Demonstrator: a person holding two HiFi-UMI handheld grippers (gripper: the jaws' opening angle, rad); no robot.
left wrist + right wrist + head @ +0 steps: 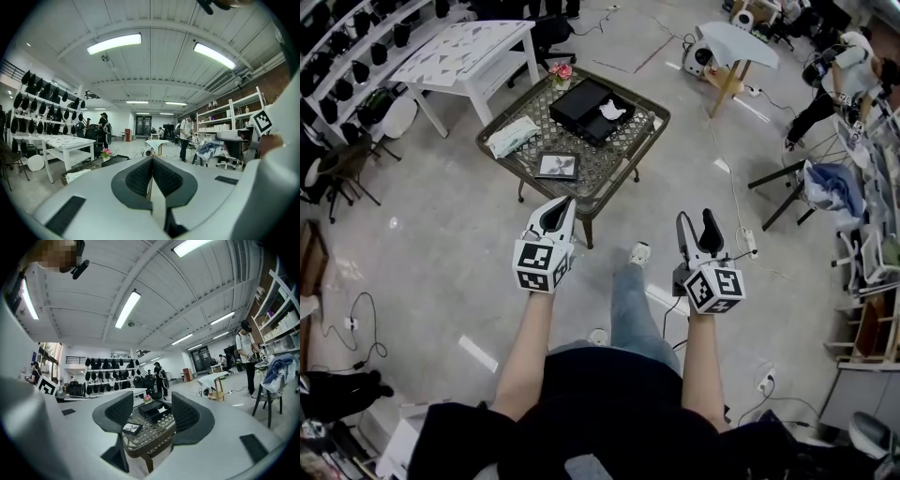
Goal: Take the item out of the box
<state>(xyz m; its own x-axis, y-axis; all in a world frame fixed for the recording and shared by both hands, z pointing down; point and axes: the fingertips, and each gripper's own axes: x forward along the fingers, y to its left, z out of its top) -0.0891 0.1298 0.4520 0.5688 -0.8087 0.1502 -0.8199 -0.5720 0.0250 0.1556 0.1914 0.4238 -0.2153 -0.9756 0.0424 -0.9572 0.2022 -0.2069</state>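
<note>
The left tongs [558,206] are pressed together with nothing between them; their ribbed pads [138,177] meet along one line. The right tongs [697,223] stand apart and empty (in the right gripper view, their gap frames the desk beyond). Both are held in the air over the grey floor [441,281], well apart from the low brown wicker desk [609,161] ahead. On its far side lies the flat black open box [581,101], and the white item [612,111] rests inside it. A dark framed picture [557,166] lies near the desk's front corner. A white folded packet [512,136] lies at its left edge. A small bunch of pink flowers [561,72] stands at the far corner, just beside the box.
</note>
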